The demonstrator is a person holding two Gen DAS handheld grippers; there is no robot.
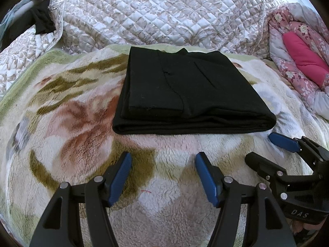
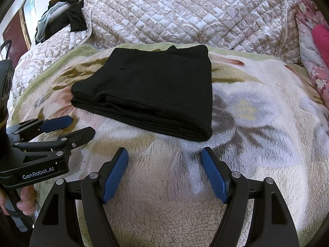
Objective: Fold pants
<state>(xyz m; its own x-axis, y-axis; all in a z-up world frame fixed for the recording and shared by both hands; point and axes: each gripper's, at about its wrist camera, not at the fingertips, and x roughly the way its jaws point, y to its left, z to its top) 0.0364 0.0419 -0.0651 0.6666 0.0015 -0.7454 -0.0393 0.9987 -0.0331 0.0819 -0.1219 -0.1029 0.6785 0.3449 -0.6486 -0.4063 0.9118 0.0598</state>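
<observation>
Both the left gripper [image 1: 163, 157] and right gripper [image 2: 164, 152] have black arms, silver rivets, ribbed blue pads and white lettering

A bed [image 1: 144, 10] with a white quilted cover. On top, a fluffy blanket [image 1: 82, 113] with big flowers, green along its edge. In the middle of the blanket, black pants [image 1: 185, 94], folded into a neat flat pile. At the right side, a pink flowery quilt [image 1: 298, 51], bunched up.
</observation>
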